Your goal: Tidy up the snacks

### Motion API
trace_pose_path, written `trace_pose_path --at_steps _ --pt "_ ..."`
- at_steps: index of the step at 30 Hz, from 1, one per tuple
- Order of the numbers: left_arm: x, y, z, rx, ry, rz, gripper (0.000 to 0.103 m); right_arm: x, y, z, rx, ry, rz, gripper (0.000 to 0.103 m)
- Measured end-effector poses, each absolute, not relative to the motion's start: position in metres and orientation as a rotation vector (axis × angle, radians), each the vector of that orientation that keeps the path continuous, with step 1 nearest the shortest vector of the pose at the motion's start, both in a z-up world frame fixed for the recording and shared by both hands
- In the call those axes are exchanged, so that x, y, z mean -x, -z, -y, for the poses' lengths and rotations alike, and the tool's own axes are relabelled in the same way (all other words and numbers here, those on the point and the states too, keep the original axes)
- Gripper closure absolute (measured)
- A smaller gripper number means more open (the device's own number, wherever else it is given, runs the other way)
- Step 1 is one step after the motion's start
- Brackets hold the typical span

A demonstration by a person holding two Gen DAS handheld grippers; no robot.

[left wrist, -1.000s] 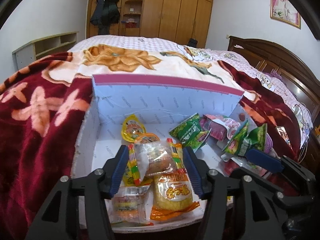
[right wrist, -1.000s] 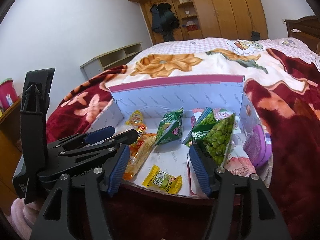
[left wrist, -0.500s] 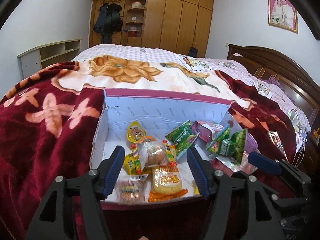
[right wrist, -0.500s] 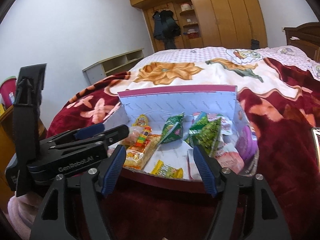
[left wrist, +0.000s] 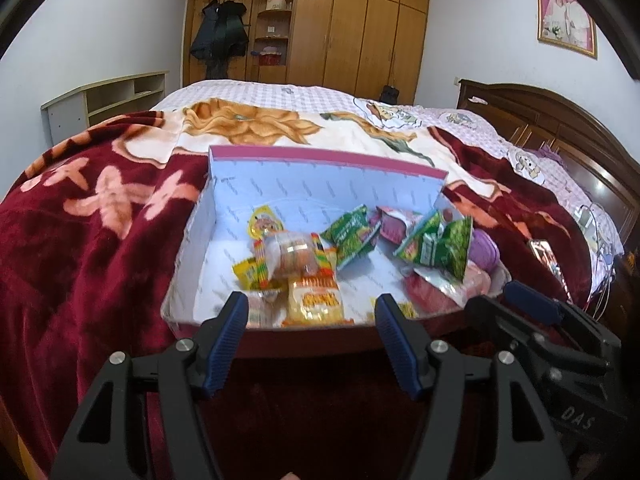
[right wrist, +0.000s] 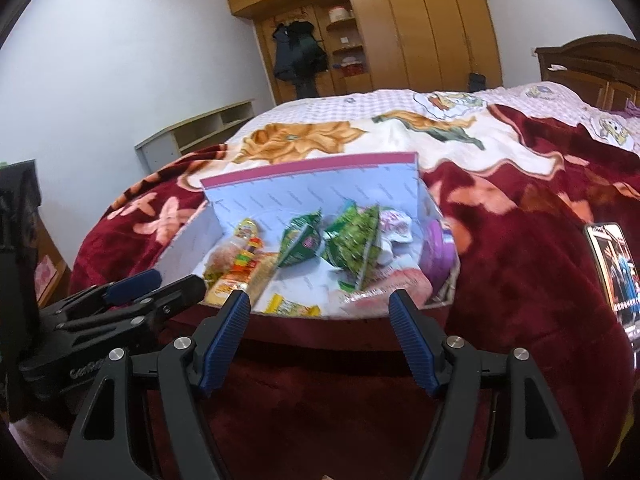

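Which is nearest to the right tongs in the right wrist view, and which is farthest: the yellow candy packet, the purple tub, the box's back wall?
From the right tongs:
1. Yellow candy packet, at the box's front edge.
2. Purple tub, right side of the box.
3. Back wall, pink-edged, farthest.

The right gripper (right wrist: 320, 308) hangs just short of the white box (right wrist: 316, 188) on the red floral blanket (right wrist: 520, 248), its jaws apart with nothing between them (they have just been opening). Inside the box lie green snack packets (right wrist: 352, 240), an orange packet (right wrist: 240, 272) and a yellow candy (right wrist: 292, 310). The left gripper (right wrist: 160, 284) shows at left, and a phone (right wrist: 614, 268) rests on the blanket at right.
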State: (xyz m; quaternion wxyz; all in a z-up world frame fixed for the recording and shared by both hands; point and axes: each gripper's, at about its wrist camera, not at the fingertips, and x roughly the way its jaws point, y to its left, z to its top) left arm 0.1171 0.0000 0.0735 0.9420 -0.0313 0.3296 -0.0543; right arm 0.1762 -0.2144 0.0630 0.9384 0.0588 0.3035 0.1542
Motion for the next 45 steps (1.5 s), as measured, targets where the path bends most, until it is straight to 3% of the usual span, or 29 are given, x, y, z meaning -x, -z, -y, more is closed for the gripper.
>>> trace_pose_path --at_steps 7,45 --pt "-0.11 -0.068 0.013 0.008 0.083 -0.656 0.029 -0.176 -0.054 0.219 -0.137 -0.3 -0.642 0.029" --pt "-0.109 -0.066 0.013 0.018 0.06 -0.663 0.029 -0.177 -0.048 0.222 -0.16 -0.298 -0.661 0.029"
